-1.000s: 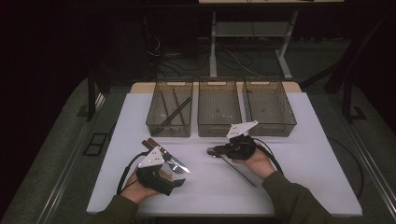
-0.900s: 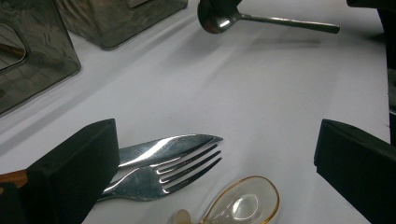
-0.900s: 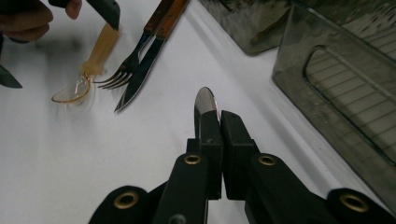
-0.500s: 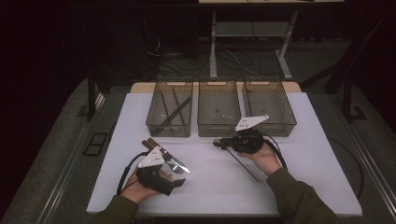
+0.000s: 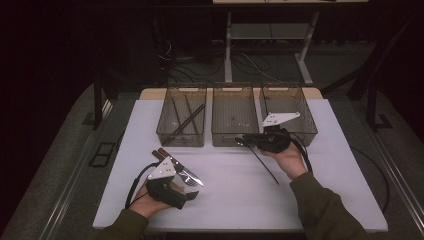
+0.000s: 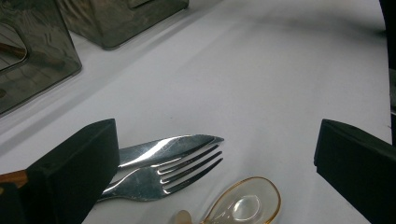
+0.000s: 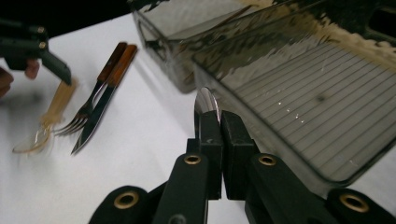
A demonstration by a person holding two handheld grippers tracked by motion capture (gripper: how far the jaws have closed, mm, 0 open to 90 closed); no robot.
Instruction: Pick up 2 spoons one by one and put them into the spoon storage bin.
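Now right gripper [image 7: 215, 122] clamped shut on a spoon [image 7: 206, 101] by its bowl, dark handle [image 5: 260, 161] trailing back toward the person, just short of the middle bin's [image 5: 235, 141] near wall. Left gripper [image 6: 212, 154] wide open, well apart, over fork [image 6: 180, 171] and knife [image 6: 159, 148].

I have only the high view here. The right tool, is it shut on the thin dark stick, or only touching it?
Observer: Shut. In the right gripper view, the right tool clamps a utensil by its shiny rounded metal end.
Operator: And the left tool, open or shut?
Observer: Open. The left tool has its jaws wide apart, with the tips of a knife and a fork on the table between them.
Operator: Does anything else lie there?
Observer: A clear spoon with a gold rim, beside the fork.
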